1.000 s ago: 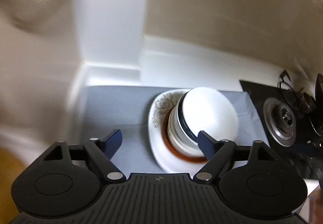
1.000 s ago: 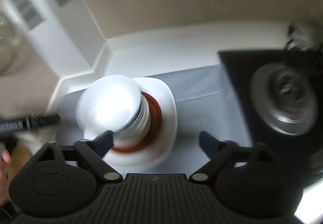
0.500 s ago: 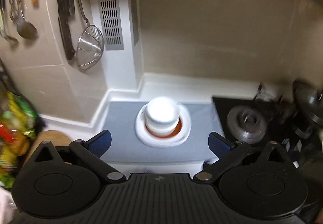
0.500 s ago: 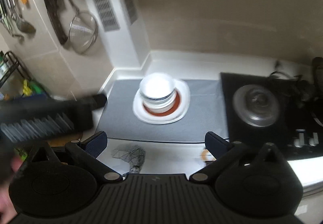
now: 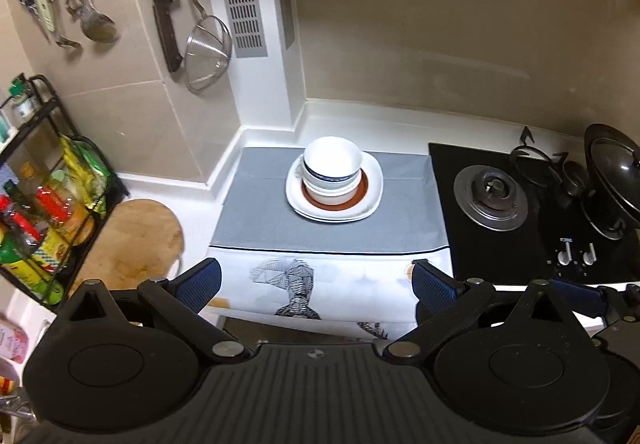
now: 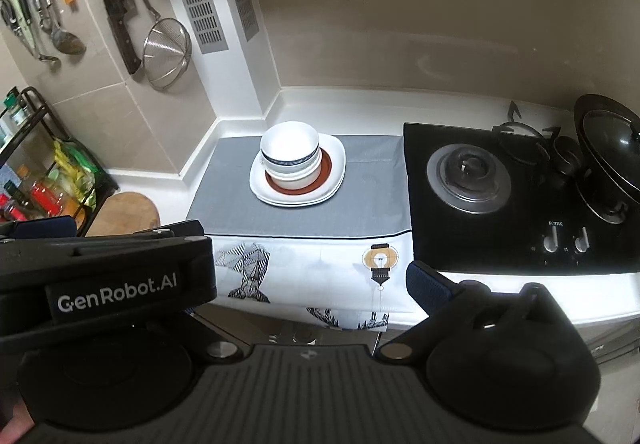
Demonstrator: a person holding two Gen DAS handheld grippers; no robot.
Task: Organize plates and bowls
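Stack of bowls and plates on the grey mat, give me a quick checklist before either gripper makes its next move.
1. Bowls nested upright, not visibly leaning: ok.
2. Bowls sit inside the brown-rimmed plate, which rests on the white plates: ok.
3. Whole stack on the grey mat, away from the mat's edges and the stove burner: ok.
4. Left gripper open and empty, set back from the stack: ok.
5. Right gripper: one finger visible and holding nothing, other hidden behind the left gripper's body, opening width: cannot tell.
6. Any other dishes left to stack: none in view, off-frame cannot tell.
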